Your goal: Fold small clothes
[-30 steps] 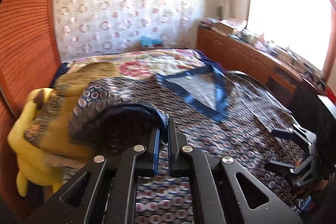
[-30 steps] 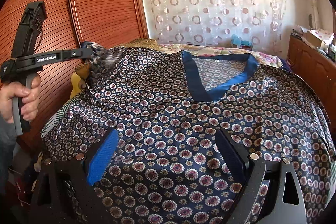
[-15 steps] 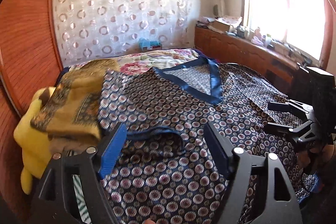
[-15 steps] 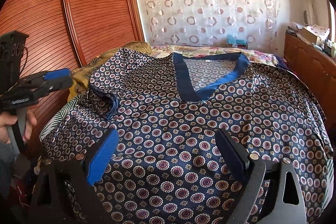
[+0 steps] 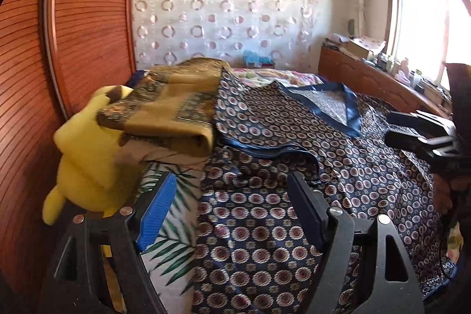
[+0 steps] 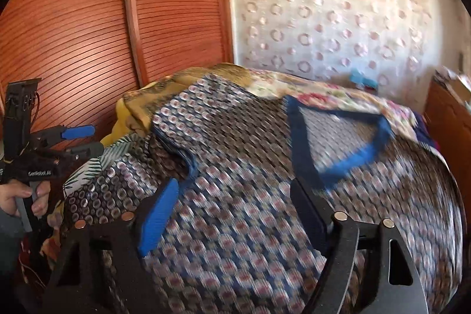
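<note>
A navy shirt (image 5: 294, 196) with round medallion print and a blue V-neck band (image 5: 350, 114) lies spread over the bed. Its left sleeve (image 5: 273, 158) is folded inward onto the body. My left gripper (image 5: 232, 196) hovers open over the shirt's lower left edge with nothing between its fingers; it also shows at the left of the right wrist view as the left gripper (image 6: 94, 140), held by a hand. My right gripper (image 6: 235, 193) hangs over the shirt's middle (image 6: 241, 225), its jaws closing but apart, the cloth under them and not pinched. The right wrist view is blurred.
A yellow plush toy (image 5: 85, 155) and a folded ochre blanket (image 5: 167, 108) lie at the bed's left edge, against a slatted wooden wardrobe (image 5: 88, 19). A leaf-print sheet (image 5: 173, 240) shows beside the shirt. A cluttered wooden sideboard (image 5: 368, 78) runs under the window at right.
My left gripper let go of the sleeve, opened, and drew back to the left and down; the sleeve now lies folded on the shirt. The right gripper's jaws narrowed a little and it swung.
</note>
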